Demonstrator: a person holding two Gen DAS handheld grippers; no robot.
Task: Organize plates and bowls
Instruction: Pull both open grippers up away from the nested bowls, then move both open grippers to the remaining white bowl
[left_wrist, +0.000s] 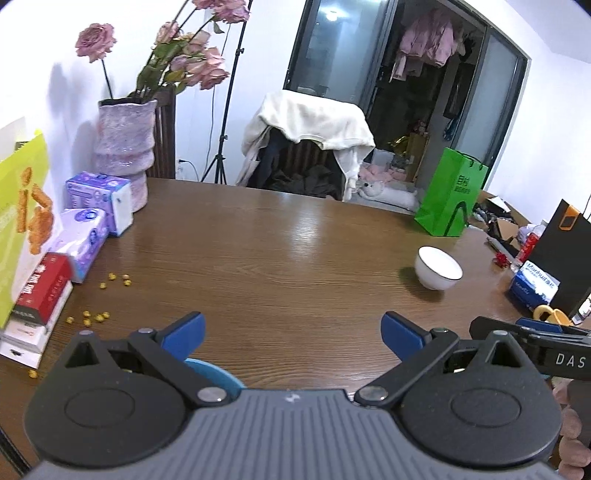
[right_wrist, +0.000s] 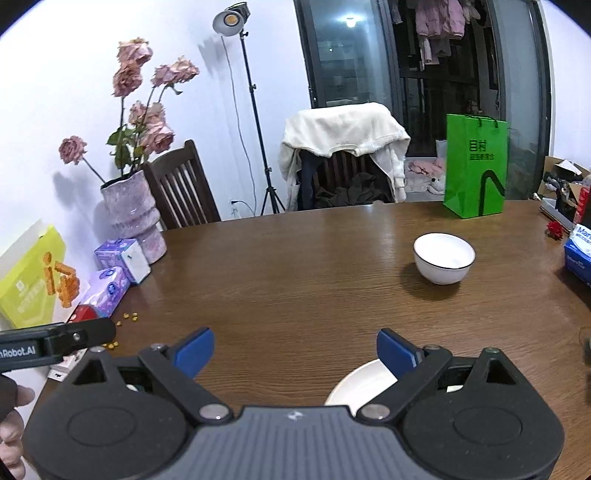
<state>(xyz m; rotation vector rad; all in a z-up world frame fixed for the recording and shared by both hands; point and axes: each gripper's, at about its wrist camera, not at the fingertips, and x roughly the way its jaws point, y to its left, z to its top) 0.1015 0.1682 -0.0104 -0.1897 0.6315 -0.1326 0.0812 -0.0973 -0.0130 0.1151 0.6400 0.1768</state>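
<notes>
A white bowl (left_wrist: 438, 272) with a thin dark rim stands upright on the wooden table (left_wrist: 295, 258), far right of my left gripper (left_wrist: 293, 336). The left gripper is open and empty; a blue dish (left_wrist: 218, 374) peeks out under its left finger. In the right wrist view the same white bowl (right_wrist: 444, 263) sits ahead and to the right of my right gripper (right_wrist: 295, 349), which is open and empty. A white plate (right_wrist: 360, 387) lies just under its right finger, mostly hidden by the gripper body.
A pink vase (right_wrist: 135, 218) with roses, tissue packs (right_wrist: 122, 262), a yellow box (right_wrist: 33, 280) and small yellow beads (left_wrist: 96, 317) line the table's left side. A green paper bag (right_wrist: 474, 170) stands at the far edge. A blue tissue box (left_wrist: 533, 290) lies right.
</notes>
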